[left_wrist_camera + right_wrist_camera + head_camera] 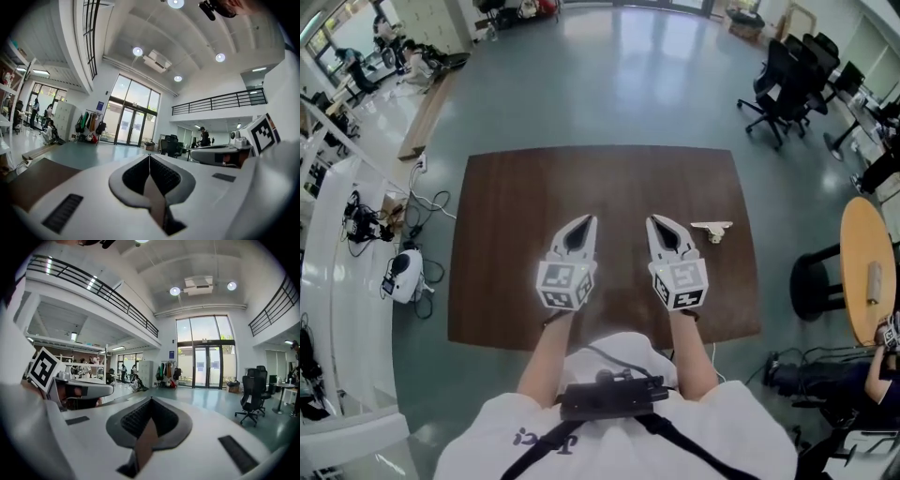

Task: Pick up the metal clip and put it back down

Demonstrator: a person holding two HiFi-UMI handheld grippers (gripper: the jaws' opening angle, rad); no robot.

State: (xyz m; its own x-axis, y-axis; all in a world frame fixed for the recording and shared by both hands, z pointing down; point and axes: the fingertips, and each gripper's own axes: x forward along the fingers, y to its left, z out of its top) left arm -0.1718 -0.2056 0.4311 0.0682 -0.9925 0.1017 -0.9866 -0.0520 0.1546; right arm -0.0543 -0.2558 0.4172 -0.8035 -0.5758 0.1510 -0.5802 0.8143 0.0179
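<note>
The small pale metal clip lay flat on the dark brown wooden bench, towards the bench's right edge and roughly midway between its far and near sides. The white left gripper and the white right gripper hung side by side over the bench's middle, neither touching the clip. Each gripper's jaws were pressed together, with nothing between them.

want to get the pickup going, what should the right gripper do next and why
Probably open the right gripper first. Its jaws are shut with nothing between them, and the metal clip lies untouched on the table just to its right, apart from it. The jaws likely need to be apart before it reaches over.
</note>
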